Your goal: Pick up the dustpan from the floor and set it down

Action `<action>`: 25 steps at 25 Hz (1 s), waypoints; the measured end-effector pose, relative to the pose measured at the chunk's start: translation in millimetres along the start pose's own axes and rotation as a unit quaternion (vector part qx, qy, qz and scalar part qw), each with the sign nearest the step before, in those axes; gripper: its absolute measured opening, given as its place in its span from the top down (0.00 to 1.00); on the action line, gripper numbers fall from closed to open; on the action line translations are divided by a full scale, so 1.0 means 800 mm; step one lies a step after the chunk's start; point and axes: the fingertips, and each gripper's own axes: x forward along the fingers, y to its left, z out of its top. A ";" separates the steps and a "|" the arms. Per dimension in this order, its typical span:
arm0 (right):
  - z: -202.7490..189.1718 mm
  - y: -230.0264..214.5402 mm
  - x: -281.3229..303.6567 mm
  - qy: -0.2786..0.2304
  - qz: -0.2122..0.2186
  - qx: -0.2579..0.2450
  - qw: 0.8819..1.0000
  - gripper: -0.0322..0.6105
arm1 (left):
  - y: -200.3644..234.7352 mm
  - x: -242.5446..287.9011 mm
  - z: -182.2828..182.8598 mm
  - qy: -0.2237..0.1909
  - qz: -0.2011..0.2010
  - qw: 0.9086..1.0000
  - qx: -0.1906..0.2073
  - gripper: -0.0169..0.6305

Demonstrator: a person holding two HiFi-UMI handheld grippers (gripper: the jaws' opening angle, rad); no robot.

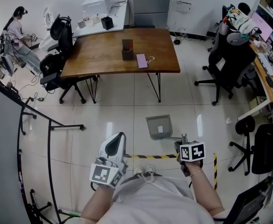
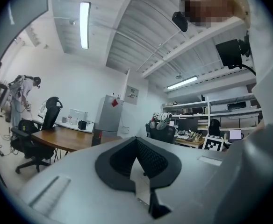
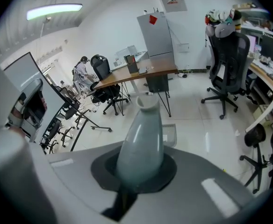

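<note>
Nearest lens, R view: right tongs [image 3: 139, 174] clenched on grey tapered handle [image 3: 141, 141] of dustpan [image 1: 159, 126], handle filling gap betw. both jaws. Left tongs [image 2: 139, 174] closed on nothing, pointed up toward ceiling, held low at person's left side, no part in grasp.

Key relation, head view: pan end ahead of and a bit left of right tongs. Long axis from tongs fwd-left to pan mouth, mouth facing wooden counter [image 1: 104, 55]. Right hand doing the holding, left tongs well apart to left of pan. Can't tell whether pan is just off floor [image 1: 118, 111] or touching it; low either way. Judged: set-down prob. needs only lowering w/ pan flat along same axis, then releasing.

Around: yellow-black tape strip [image 1: 150, 157] on floor just behind pan, betw. it and person's shoes [image 1: 145, 171]. Counter beyond pan on thin metal legs, nearest leg [image 1: 154, 85] near pan but apart. On counter: dark holder [image 1: 127, 49], pink item [image 1: 141, 60] beside it. Black office chair at right [image 1: 227, 64], another at left [image 1: 61, 36], curved black rail [image 1: 52, 125] far left, seated person [image 1: 17, 29] at far-left desk, all well apart from pan.

Nothing seen on floor right beside pan. Counter leg and tape the only close things, so prob. little in the way unless pan swings fwd.
</note>
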 end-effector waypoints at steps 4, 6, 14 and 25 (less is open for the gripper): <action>0.000 0.000 0.005 -0.001 0.009 -0.004 1.000 0.95 | -0.011 0.006 -0.008 0.011 -0.009 1.000 0.018 0.95; -0.002 -0.003 0.008 0.002 0.013 -0.005 1.000 0.95 | -0.018 0.010 -0.016 0.021 -0.014 0.999 0.021 0.95; 0.006 -0.019 0.025 0.017 0.026 -0.014 0.999 0.95 | -0.026 0.037 -0.038 0.038 -0.015 0.999 0.034 0.95; 0.068 -0.033 0.098 0.064 0.013 -0.008 0.998 0.95 | 0.071 0.136 -0.051 0.062 -0.040 0.997 0.015 0.95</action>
